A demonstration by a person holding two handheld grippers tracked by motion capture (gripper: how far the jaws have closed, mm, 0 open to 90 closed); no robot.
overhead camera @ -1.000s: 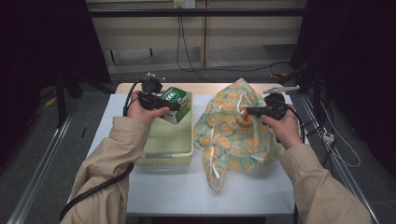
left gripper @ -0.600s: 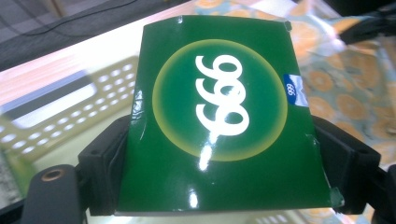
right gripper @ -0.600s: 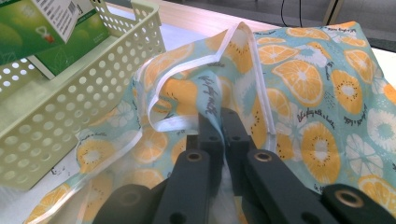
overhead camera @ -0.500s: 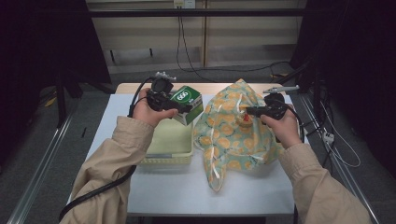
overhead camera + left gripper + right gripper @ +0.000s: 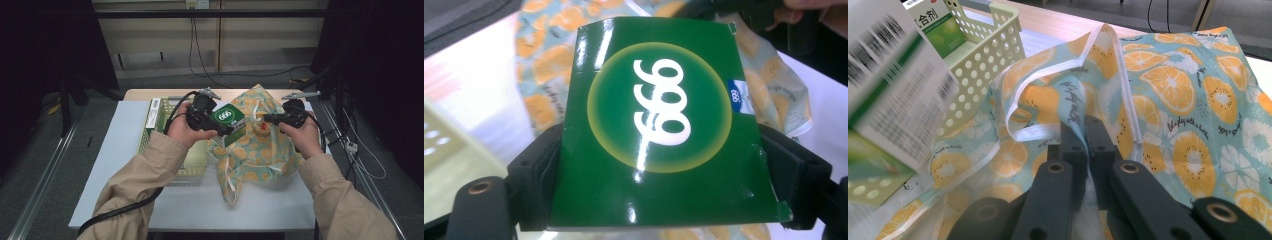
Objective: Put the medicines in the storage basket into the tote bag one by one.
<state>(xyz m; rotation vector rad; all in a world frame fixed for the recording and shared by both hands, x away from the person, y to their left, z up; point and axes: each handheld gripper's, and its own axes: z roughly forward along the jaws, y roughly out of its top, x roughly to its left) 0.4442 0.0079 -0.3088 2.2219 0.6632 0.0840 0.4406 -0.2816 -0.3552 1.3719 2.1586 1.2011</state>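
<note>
My left gripper (image 5: 227, 129) is shut on a green box (image 5: 229, 120) marked 999, held in the air over the left edge of the fruit-print bag (image 5: 255, 150). In the left gripper view the green box (image 5: 659, 120) sits squeezed between the two black jaws. My right gripper (image 5: 267, 119) is shut on the bag's rim and lifts it, holding the mouth up. In the right gripper view the jaws pinch the bag's fabric (image 5: 1148, 100) beside the white-edged handle (image 5: 1048, 95), and the blurred box (image 5: 888, 95) hangs at the left.
A pale green perforated basket (image 5: 152, 125) stands left of the bag on the white table (image 5: 120, 165), with another green-and-white box (image 5: 935, 22) in it. Something red and yellow (image 5: 261, 128) lies in the bag's mouth. Cables trail off both grippers.
My left gripper has carried the green box rightward from above the basket to the bag's mouth. The right gripper has stayed on the bag's rim.
</note>
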